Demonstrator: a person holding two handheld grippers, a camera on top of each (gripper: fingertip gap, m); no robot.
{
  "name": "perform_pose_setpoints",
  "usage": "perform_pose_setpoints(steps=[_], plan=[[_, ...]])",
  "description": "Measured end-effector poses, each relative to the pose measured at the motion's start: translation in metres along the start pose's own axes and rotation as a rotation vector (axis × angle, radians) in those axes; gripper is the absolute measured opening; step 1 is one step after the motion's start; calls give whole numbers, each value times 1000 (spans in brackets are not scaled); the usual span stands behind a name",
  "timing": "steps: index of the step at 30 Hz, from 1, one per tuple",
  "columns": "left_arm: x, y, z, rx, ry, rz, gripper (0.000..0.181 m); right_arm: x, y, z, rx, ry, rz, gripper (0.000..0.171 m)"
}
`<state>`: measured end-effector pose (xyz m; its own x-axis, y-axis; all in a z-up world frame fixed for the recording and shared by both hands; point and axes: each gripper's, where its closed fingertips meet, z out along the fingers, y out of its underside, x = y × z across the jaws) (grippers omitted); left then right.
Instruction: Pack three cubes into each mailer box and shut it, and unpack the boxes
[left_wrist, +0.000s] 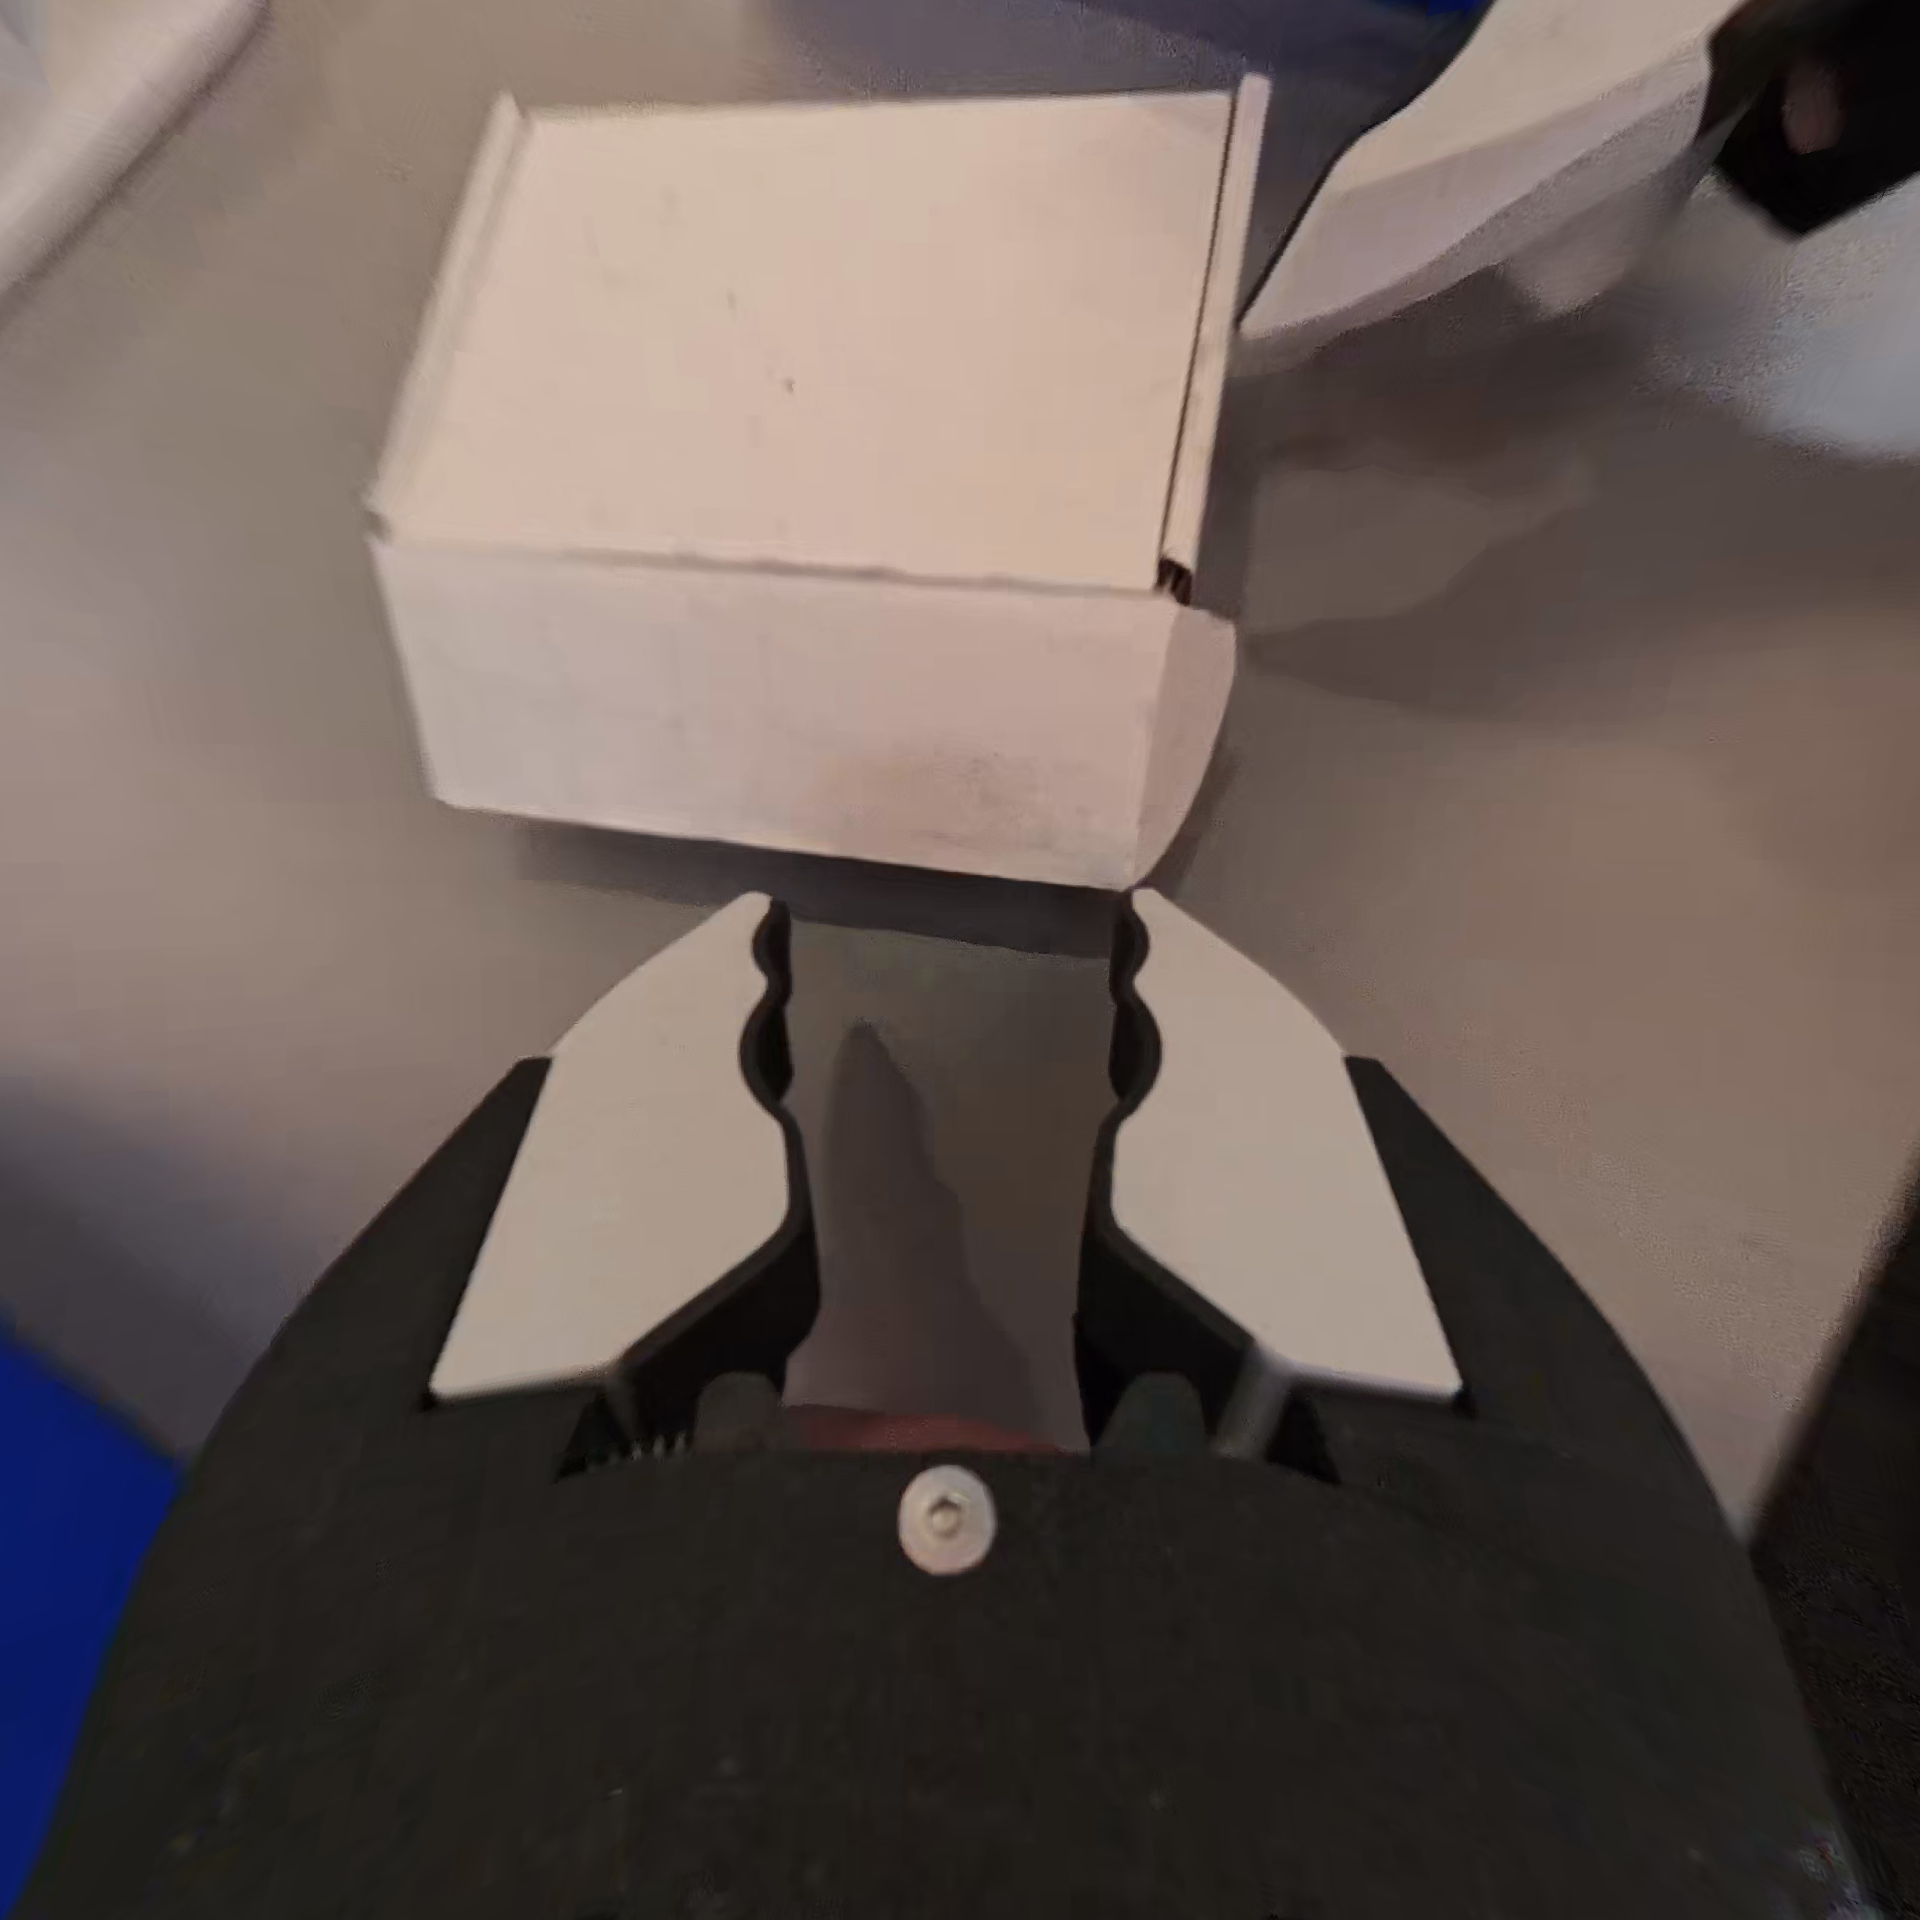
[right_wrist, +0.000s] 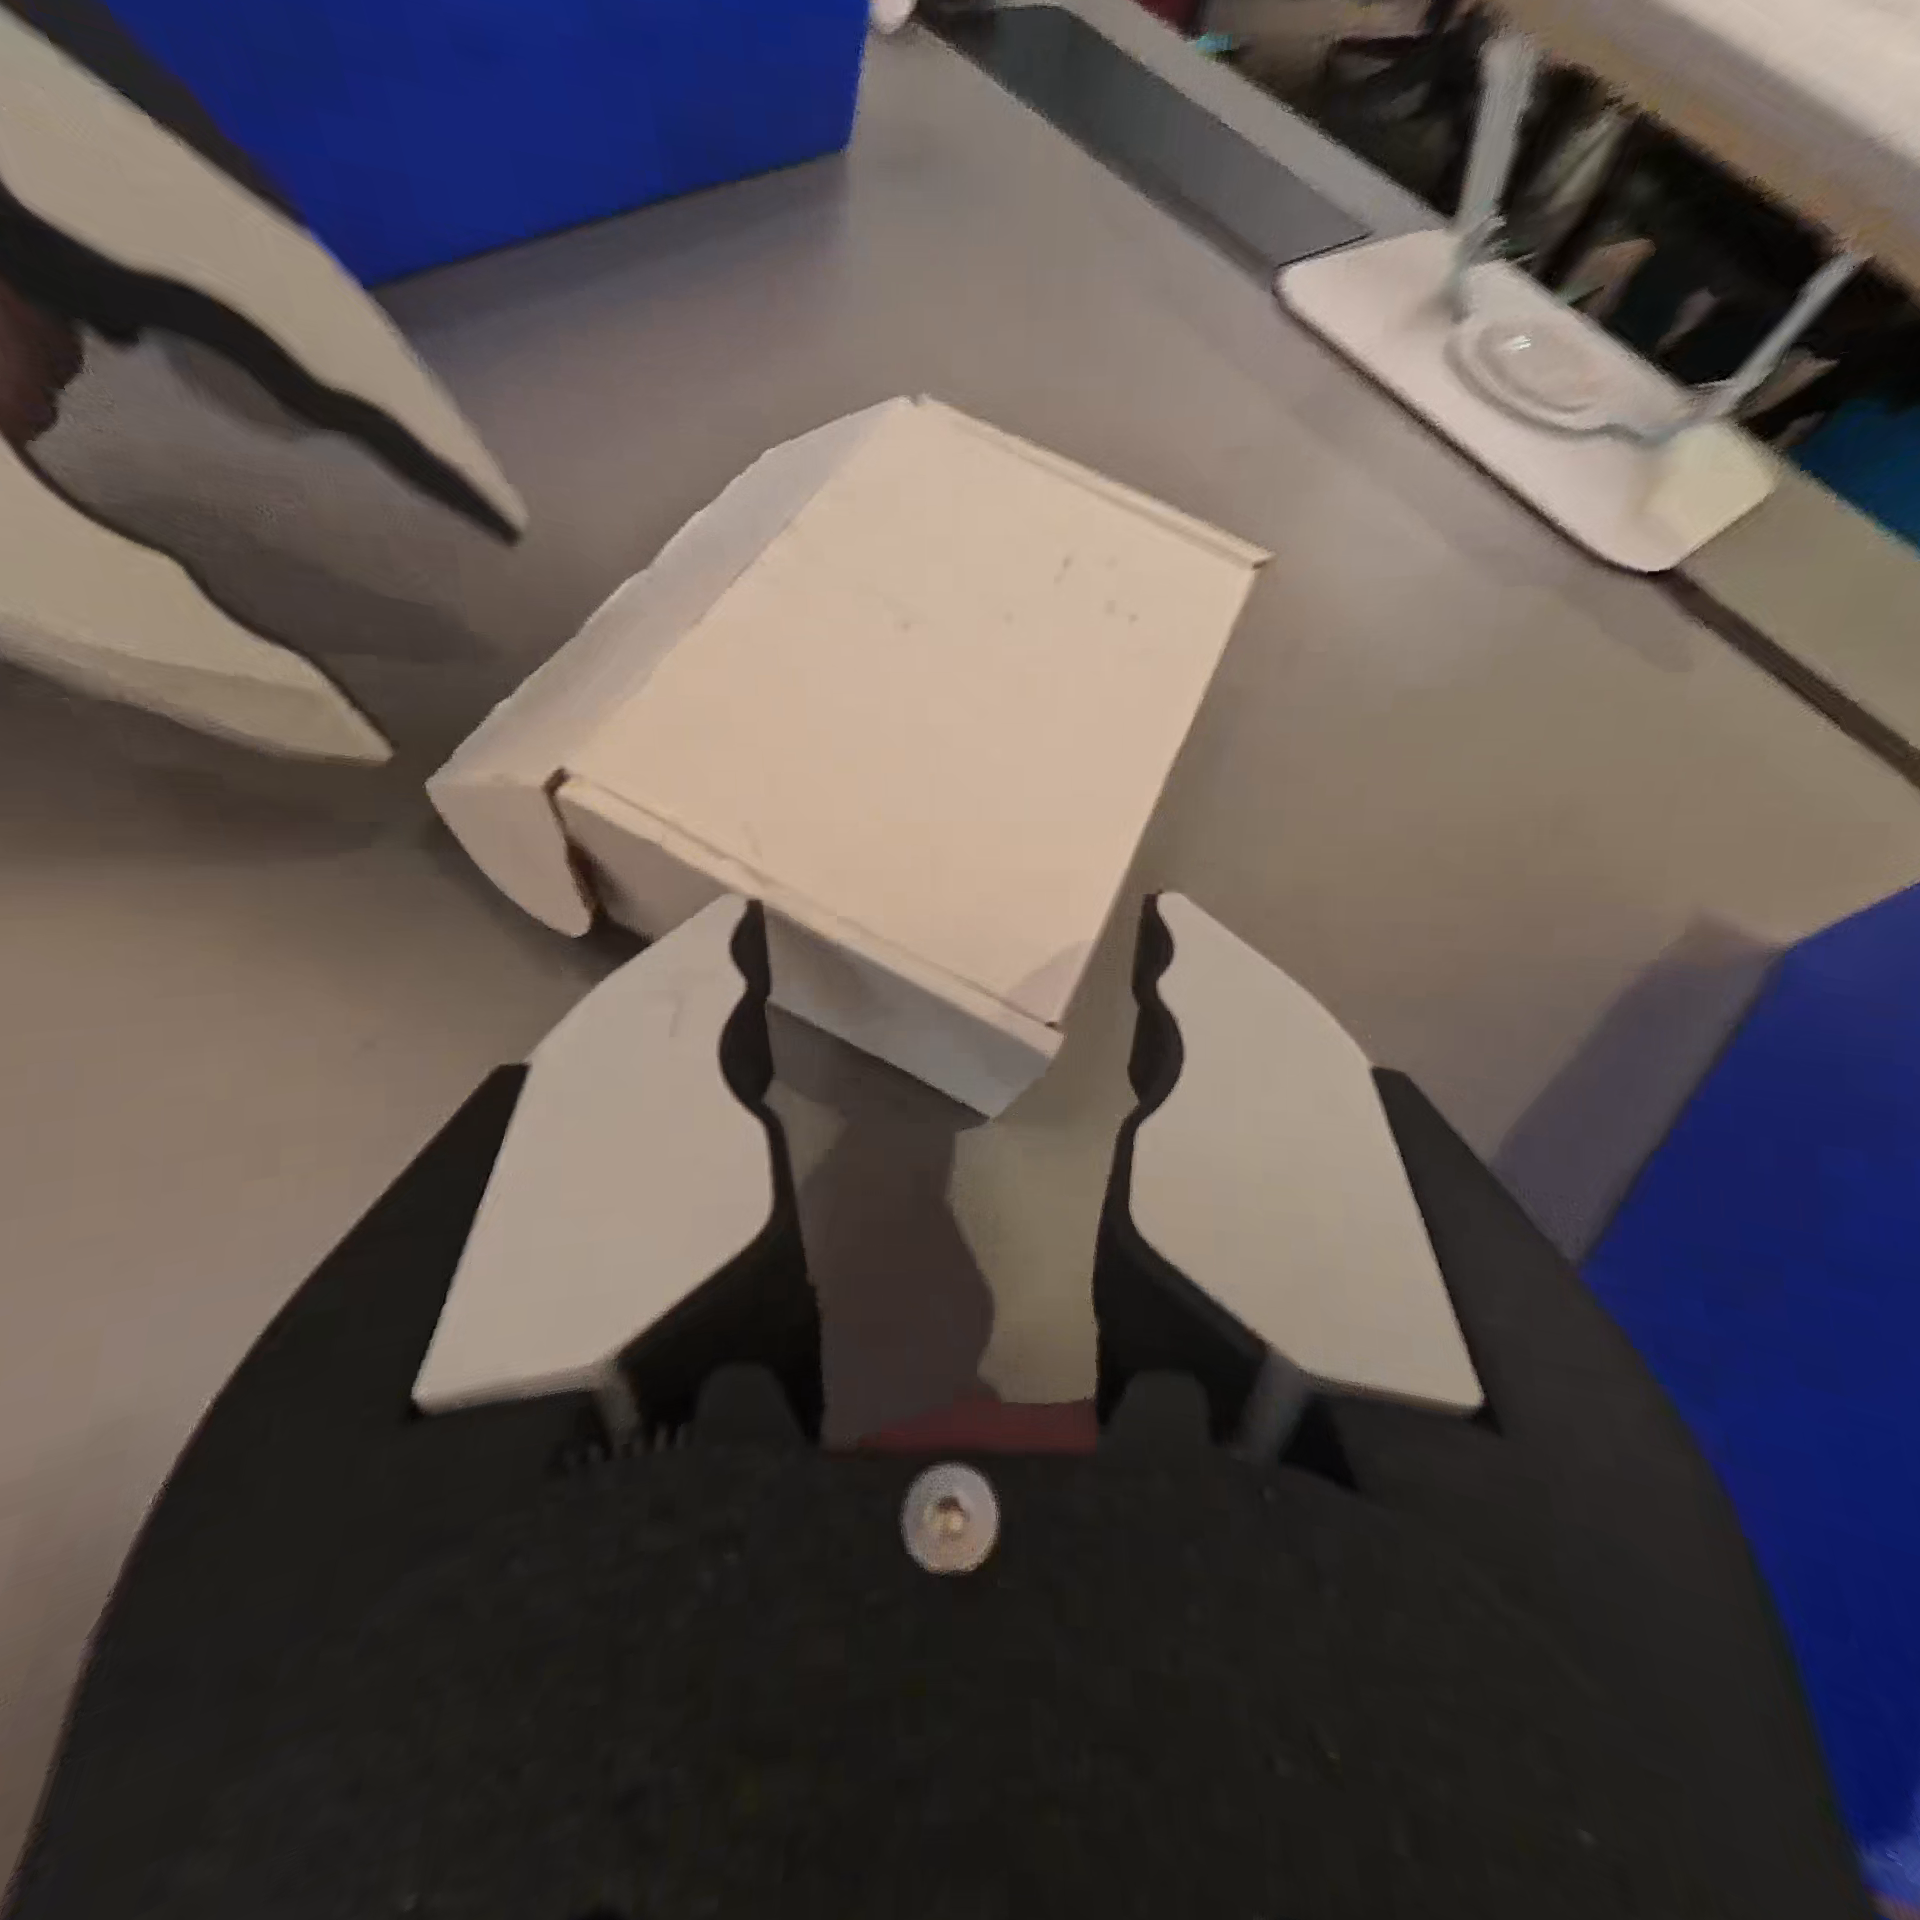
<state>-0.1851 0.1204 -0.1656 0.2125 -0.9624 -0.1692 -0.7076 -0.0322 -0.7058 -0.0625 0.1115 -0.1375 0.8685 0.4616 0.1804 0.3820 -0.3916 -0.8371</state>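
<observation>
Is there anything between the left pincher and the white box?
No. Only bare grey table lies between the left gripper and the white box, seen in the left wrist view.

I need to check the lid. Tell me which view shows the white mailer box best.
The left wrist view: the mailer box sits whole and unobstructed, lid down, front wall visible. In the right wrist view the mailer box is partly hidden behind the right gripper, whose jaws are open.

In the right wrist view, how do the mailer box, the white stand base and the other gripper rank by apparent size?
1. mailer box, largest.
2. left gripper, though the frame edge cuts it off, so its rank is unsure.
3. white stand base, smallest; it lies farther from the camera.
</observation>
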Motion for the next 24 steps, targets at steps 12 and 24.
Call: perform_pose_setpoints(steps=[12,24], plan=[[37,-6,15,27,351,-397,54,-18,13,20,-64,148,-463,57],[6,-18,2,125,62,-178,24,-11,11,19,-66,166,-414,53]])
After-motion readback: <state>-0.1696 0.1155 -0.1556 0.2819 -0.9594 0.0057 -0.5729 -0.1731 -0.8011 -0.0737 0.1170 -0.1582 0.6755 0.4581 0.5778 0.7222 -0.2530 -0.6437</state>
